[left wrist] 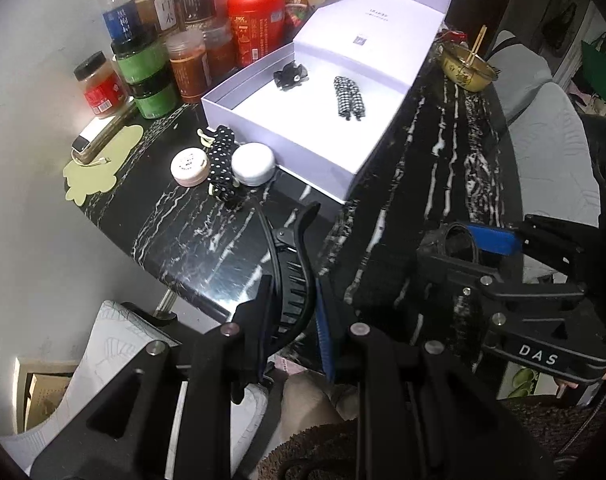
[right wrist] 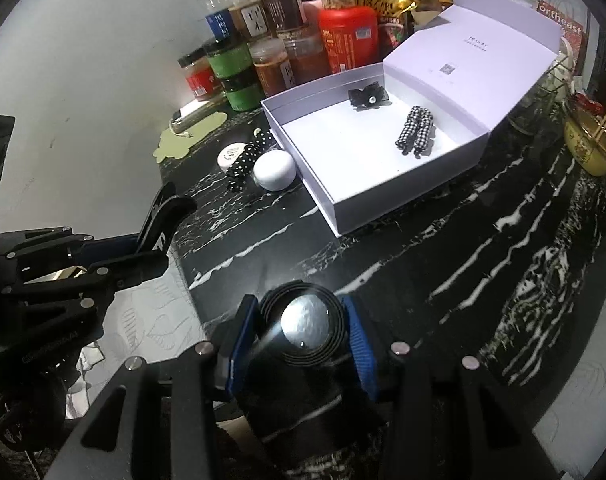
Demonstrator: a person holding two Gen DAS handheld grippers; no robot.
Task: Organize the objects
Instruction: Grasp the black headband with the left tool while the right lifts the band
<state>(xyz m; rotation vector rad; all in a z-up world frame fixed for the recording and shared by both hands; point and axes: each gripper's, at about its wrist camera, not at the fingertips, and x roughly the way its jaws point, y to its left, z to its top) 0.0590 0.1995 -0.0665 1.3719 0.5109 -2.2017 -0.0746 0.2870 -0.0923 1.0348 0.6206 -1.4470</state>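
Note:
My left gripper [left wrist: 291, 292] is shut on a large black hair claw clip [left wrist: 295, 264], held above the front edge of the black marble table [left wrist: 423, 168]. From the right wrist view the same left gripper [right wrist: 143, 248] and clip [right wrist: 163, 216] show at the left. My right gripper [right wrist: 299, 324] is shut on a black round object with a shiny centre [right wrist: 307, 320], its blue pads on both sides. An open white box [left wrist: 335, 176] holds a black bow clip [left wrist: 289, 74] and a checked hair clip [left wrist: 349, 98]. Beside the box lie a polka-dot hair band [left wrist: 221, 164] and two round tins [left wrist: 253, 164].
Jars and a red canister [left wrist: 255, 20] crowd the table's back left. A phone [left wrist: 95, 140] lies on a green mat. A gold bowl with chopsticks [left wrist: 467, 68] stands at the back right. Grey chairs [left wrist: 551, 148] stand around the table.

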